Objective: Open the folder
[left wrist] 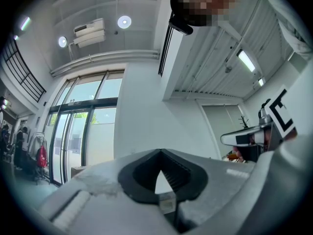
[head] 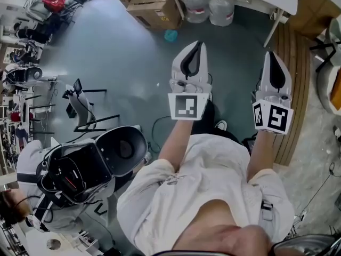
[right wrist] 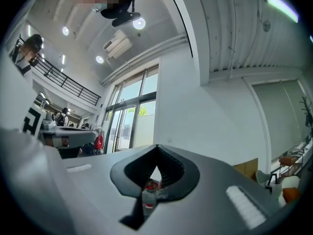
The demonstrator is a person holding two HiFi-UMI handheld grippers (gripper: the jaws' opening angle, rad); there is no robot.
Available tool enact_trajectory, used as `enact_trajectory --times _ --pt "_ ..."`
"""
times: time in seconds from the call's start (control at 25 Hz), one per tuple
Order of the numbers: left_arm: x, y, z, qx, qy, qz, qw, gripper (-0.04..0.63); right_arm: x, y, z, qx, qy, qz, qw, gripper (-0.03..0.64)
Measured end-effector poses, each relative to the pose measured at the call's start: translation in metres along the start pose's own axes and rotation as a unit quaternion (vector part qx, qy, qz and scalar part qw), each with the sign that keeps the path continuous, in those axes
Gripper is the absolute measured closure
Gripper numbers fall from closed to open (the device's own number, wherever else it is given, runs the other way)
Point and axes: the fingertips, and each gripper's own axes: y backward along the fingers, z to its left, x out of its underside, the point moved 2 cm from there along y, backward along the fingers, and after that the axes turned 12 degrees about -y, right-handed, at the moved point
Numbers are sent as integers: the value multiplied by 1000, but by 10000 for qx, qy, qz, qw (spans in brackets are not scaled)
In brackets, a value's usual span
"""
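Both pairs of fingers pressed together, empty: left gripper (head: 198,46), right gripper (head: 270,55). Folder in no view, nothing near fingertips. Step, likely: pre-approach. Next: find folder, spread fingers.

Floor: grey-blue floor (head: 122,57), wooden slatted strip (head: 293,52) at right
Far: brown cardboard boxes (head: 152,7), clear plastic water jugs (head: 209,7)
Windows: tall dark-framed glass windows (left wrist: 83,126), far left
Light: round ceiling lamps (left wrist: 124,21)

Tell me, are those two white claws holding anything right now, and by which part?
Nothing is held. The left gripper and the right gripper both have their fingers closed together with nothing between them, raised above the floor.
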Motion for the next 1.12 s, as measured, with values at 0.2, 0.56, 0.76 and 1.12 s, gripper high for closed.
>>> enact_trajectory --times 0.2,0.56,0.76,1.12 --pt "15 -17 17 -42 15 -45 10000 595 9 -27 6 -45 110 -7 9999 616" --pt "39 -66 50 -41 42 -95 9999 595 24 -92 10 -53 279 37 9996 617" --pt "54 -100 71 -6 70 -139 9999 595 32 -134 10 -57 314 62 9995 617" --pt "87 -160 128 43 161 -78 9998 595 48 -219 20 49 347 163 9993 616"
